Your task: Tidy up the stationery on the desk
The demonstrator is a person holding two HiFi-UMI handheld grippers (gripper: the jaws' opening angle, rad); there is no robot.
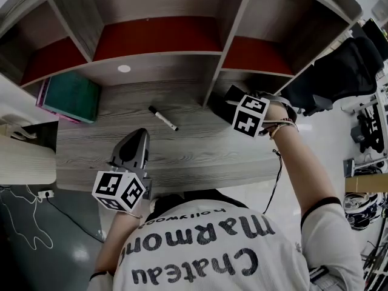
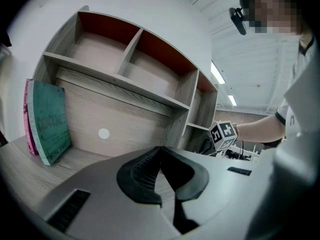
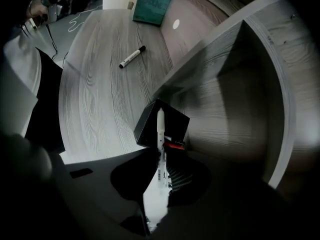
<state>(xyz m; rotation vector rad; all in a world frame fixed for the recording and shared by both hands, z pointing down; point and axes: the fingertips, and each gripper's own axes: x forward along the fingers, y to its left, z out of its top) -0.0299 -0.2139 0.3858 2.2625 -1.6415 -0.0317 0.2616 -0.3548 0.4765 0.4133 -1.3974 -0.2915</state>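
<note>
Beneath the right-hand shelf bay, the right hand-held gripper [image 3: 161, 156] is clamped on a white pen [image 3: 160, 134], whose tip points steeply down at a black pen box [image 3: 146, 126] standing on the worktop [image 1: 200, 144] close against the shelf's upright panel [image 3: 210, 69]. Something red already shows inside the box.

The pen looks poised to drop in, and the likeliest slip is the tip catching the near rim instead of the opening. The box appears light, so a push there could tilt it or slide it. A slim round pen held only between two pads may also swivel if its tip drags. With the panel so near, the hand-held gripper could bump it.

The left hand-held gripper [image 2: 160, 151] hangs over the front edge with its jaws closed together on nothing. A black-and-white marker [image 1: 162, 118] lies loose mid-worktop, well apart from the box, near the teal book [image 1: 71, 96].
</note>
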